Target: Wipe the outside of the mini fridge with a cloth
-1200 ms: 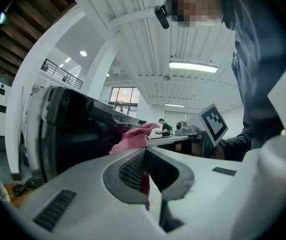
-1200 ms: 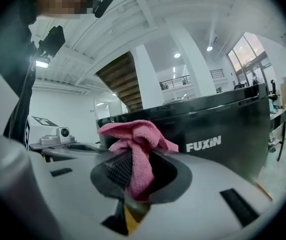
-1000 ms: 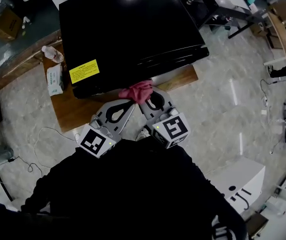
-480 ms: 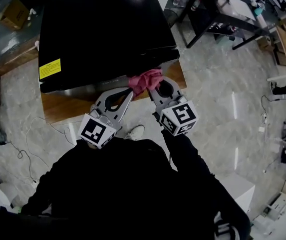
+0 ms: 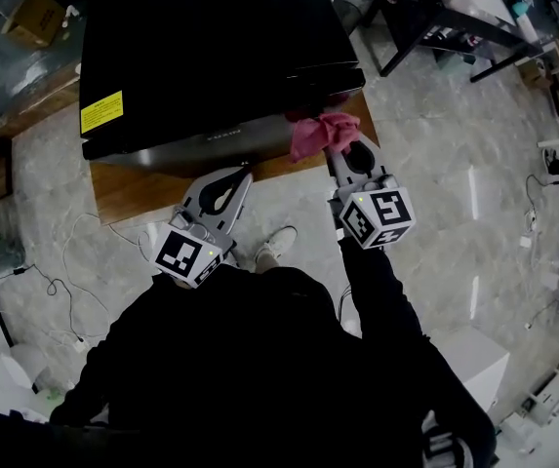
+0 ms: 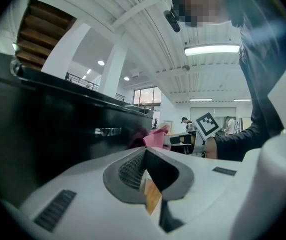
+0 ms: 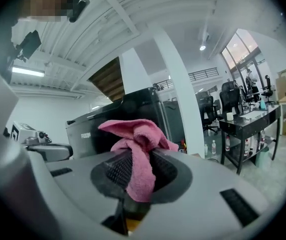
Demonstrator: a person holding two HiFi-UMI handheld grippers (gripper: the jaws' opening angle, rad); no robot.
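Pressing the pink cloth (image 5: 318, 133) against the right end of the mini fridge (image 5: 201, 57)'s front face, you work with the right gripper (image 5: 340, 150), whose jaws are clamped on the bunched fabric. The black fridge sits on a low wooden stand (image 5: 133, 191), with a yellow label (image 5: 101, 112) on its left side. The left gripper (image 5: 243, 174) hovers just short of the front with jaws together and nothing between them. By my reading, the wipe is partway along the front. Nothing shows which faces are done, so the top and both sides may remain. The stand's lip juts out below the front and could snag a low pass. A black desk (image 5: 455, 18) crowds the right side, and loose cables (image 5: 64, 261) trail over the floor to your left.
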